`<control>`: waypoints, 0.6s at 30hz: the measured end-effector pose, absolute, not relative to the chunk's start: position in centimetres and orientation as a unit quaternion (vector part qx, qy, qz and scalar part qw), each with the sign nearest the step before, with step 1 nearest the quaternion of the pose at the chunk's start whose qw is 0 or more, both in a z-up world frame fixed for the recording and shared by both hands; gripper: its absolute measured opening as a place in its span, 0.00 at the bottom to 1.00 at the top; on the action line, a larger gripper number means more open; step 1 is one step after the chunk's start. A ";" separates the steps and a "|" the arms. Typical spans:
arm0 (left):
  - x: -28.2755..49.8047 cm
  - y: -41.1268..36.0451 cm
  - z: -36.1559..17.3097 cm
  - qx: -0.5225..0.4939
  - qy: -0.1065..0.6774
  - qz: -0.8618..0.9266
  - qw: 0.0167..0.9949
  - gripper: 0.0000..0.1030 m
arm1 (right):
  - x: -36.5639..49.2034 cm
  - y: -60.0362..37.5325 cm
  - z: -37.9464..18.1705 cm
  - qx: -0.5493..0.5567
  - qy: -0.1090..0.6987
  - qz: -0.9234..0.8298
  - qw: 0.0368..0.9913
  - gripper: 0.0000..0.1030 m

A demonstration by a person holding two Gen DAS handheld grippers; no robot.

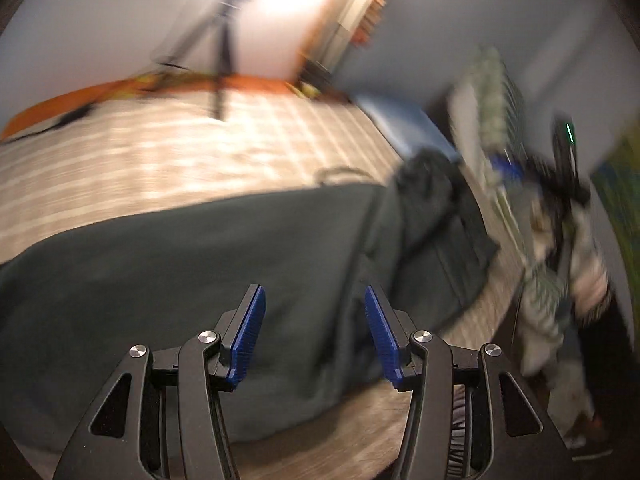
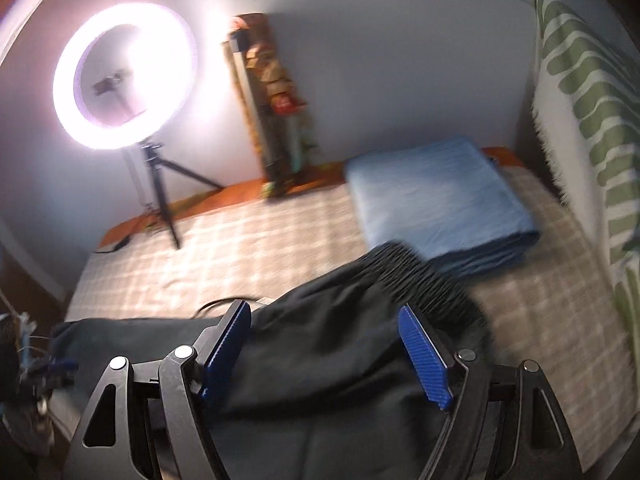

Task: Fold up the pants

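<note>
The pants [image 2: 340, 352] lie on the bed [image 2: 256, 256] directly beneath the right gripper [image 2: 326, 354]. Ahead and right of it lies a folded blanket [image 2: 436, 196]; ahead and left stands a ring light [image 2: 124, 76]

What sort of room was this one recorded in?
Probably a bedroom set up for filming: a bed with a checked cover, a folded blue blanket beside dark pants, and a ring light on a tripod.

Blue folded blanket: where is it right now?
In the right wrist view the blue folded blanket lies on the checked bed, right of centre, just beyond the dark pants' ribbed waistband.
</note>
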State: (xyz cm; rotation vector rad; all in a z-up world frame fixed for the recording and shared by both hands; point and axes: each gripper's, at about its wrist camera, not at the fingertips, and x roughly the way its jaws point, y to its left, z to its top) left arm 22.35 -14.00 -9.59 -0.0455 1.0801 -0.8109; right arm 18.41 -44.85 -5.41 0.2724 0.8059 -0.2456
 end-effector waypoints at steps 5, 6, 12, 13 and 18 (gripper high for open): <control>22.1 -19.3 -11.6 0.028 0.522 -0.406 0.750 0.49 | 21.5 -49.1 -6.0 0.122 0.415 -0.120 0.893 0.77; 22.2 -20.0 -12.0 0.033 0.525 -0.407 0.746 0.49 | 22.2 -49.8 -6.4 0.118 0.422 -0.118 0.891 0.78; 22.8 -22.5 -14.5 0.048 0.547 -0.404 0.732 0.49 | 26.5 -52.1 -9.5 0.083 0.458 -0.111 0.878 0.78; 22.9 -22.7 -14.9 0.049 0.551 -0.402 0.730 0.49 | 27.1 -52.5 -10.1 0.087 0.462 -0.110 0.876 0.78; 23.1 -23.4 -15.8 0.050 0.559 -0.396 0.726 0.49 | 29.3 -53.8 -12.7 0.105 0.480 -0.100 0.865 0.75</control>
